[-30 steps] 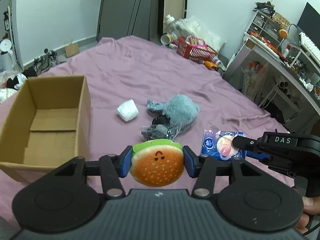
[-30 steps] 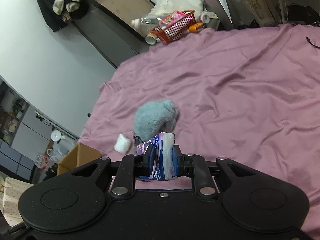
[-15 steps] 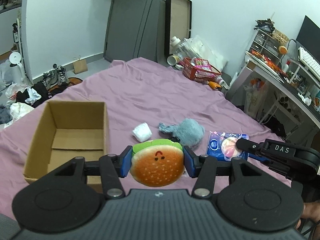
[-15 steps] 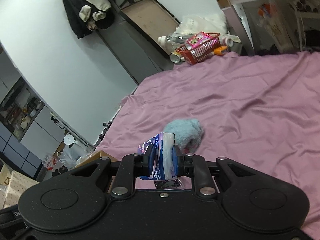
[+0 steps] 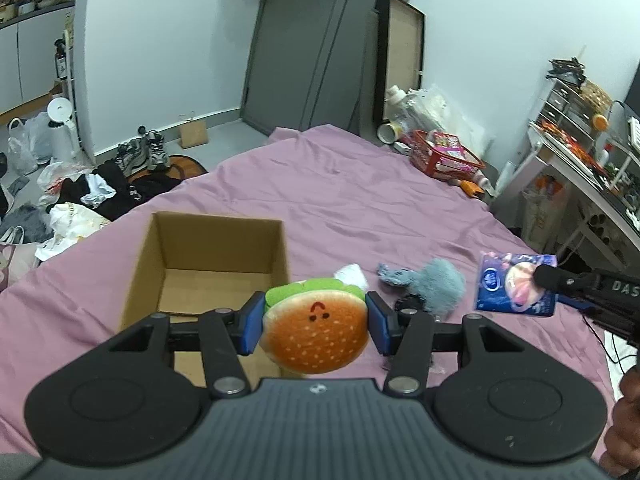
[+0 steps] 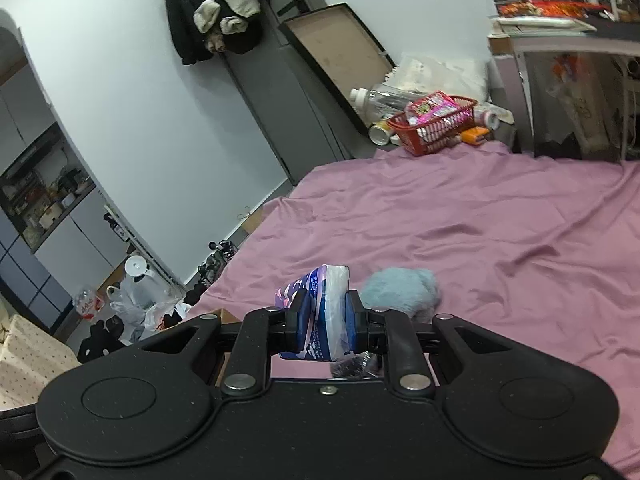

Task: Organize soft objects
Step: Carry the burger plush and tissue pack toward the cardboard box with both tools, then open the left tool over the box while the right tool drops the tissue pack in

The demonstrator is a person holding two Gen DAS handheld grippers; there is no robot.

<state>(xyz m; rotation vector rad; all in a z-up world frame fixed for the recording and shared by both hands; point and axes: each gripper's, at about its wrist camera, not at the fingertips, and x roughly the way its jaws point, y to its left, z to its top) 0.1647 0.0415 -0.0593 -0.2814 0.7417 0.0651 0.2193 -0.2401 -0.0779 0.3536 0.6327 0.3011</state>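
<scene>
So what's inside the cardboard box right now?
The cardboard box shows only bare floor flaps; its near corner is covered by the left tool and hamburger plush.

both grippers are chunky black plastic, two round discs on the body and silver screw heads at the linkage arms. left gripper (image 5: 316, 322) has blue pads (image 5: 378, 322), right gripper (image 6: 325, 322) shows white "DAS" lettering on its side

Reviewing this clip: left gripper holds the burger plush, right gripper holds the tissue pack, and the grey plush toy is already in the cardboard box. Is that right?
Not quite. The left gripper does hold the burger plush and the right gripper the tissue pack, but the grey plush toy lies on the bed sheet beside the cardboard box, not in it. The left wrist view shows this.
</scene>
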